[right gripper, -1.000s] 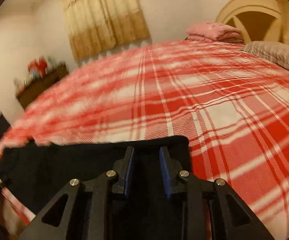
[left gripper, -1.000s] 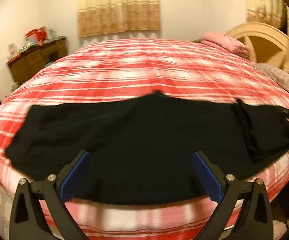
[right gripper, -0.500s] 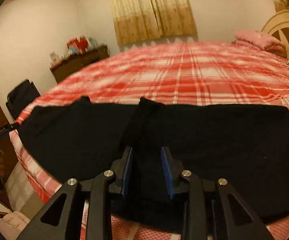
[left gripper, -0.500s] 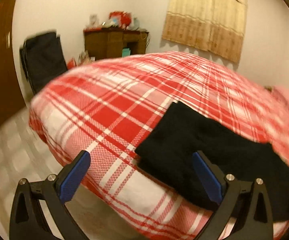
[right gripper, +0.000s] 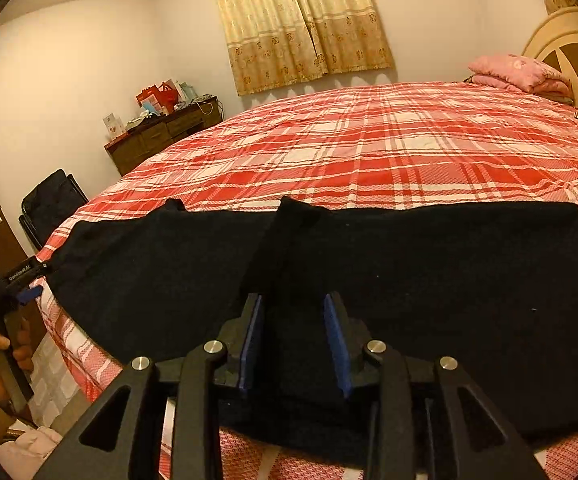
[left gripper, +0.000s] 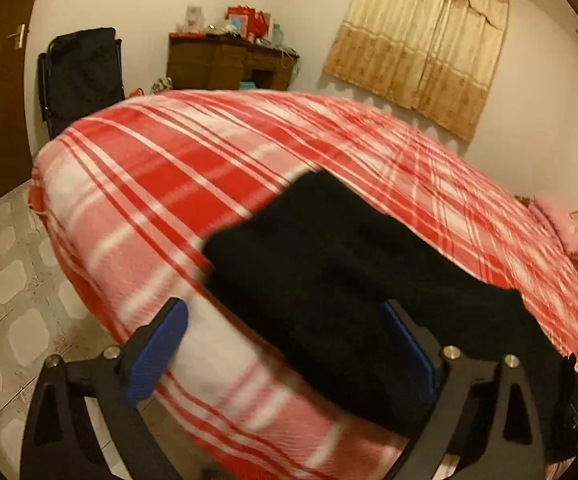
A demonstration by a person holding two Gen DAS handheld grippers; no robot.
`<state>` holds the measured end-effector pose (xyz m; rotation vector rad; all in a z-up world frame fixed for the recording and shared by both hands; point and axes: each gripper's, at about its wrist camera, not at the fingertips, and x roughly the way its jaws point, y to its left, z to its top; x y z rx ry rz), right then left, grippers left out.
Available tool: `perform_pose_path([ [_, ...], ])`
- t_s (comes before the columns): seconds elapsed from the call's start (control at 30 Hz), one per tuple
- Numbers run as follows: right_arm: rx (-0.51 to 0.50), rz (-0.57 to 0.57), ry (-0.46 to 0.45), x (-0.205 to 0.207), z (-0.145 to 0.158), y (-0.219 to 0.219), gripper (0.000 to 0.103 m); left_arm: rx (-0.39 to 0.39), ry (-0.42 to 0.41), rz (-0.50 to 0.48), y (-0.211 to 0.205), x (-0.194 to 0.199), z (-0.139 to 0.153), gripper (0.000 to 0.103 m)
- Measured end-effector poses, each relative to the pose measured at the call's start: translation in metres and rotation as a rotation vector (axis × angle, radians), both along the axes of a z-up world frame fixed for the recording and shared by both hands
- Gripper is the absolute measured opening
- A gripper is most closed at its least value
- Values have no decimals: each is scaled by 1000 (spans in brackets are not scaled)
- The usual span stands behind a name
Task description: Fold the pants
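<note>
Black pants (right gripper: 409, 280) lie flat along the near edge of a bed with a red plaid cover (right gripper: 389, 140). My right gripper (right gripper: 295, 332) is low over their near middle, its blue pads a narrow gap apart with black cloth between them. My left gripper (left gripper: 285, 344) is wide open and empty, just off the bed's edge by the pants' left end (left gripper: 329, 264). It also shows in the right wrist view (right gripper: 21, 284), held in a hand at the far left.
A wooden dresser (right gripper: 161, 132) with red items stands at the wall. A black folding chair (left gripper: 81, 76) is beside the bed's corner. Pink folded bedding (right gripper: 521, 74) lies by the headboard. Tiled floor (left gripper: 5, 276) is left of the bed.
My left gripper swung from facing the pants' middle to their left end and stayed open. My right gripper pulled back from the pants' far edge to their near middle, and its pads parted a little.
</note>
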<state>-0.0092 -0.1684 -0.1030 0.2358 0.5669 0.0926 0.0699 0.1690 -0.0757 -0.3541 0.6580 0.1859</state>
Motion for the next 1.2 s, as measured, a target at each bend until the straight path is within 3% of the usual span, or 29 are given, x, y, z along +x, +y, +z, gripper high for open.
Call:
perform_pose_path([
  [0.07,18,0,0,0,0,-2,35,9,9,11,-6,4,-1,97],
  [0.13,38,2,1,0,0,-5,35,-35,-8,32,-4,3,1,94],
  [0.23,56,1,1,-1,-1,-5,35,-113,-46,67,8,3,3,53],
  [0.27,57,1,2,-1,-1,-5,35,-148,-50,73,14,4,3,27],
  [0.3,57,1,2,-1,-1,-5,35,-192,-50,62,18,6,0,23],
  [0.37,61,1,5,-1,0,-5,35,-238,-54,53,23,8,-3,21],
  [0.5,131,-3,18,-2,5,-14,35,-155,-68,11,7,3,11,19],
  [0.6,219,-37,5,-5,13,-33,35,-67,-136,-81,-18,-3,39,19],
  [0.83,360,-97,-48,-21,34,-86,35,137,-318,-487,-135,-30,101,19],
  [0.9,426,-89,-55,-27,36,-100,35,151,-339,-601,-171,-38,106,19],
  [1.07,578,-47,-50,-36,32,-119,37,163,-291,-869,-256,-50,83,19],
  [1.13,656,-11,-53,-36,27,-122,54,217,-248,-943,-286,-55,60,19],
  [1.2,716,13,-61,-34,24,-123,60,266,-202,-980,-302,-55,43,19],
])
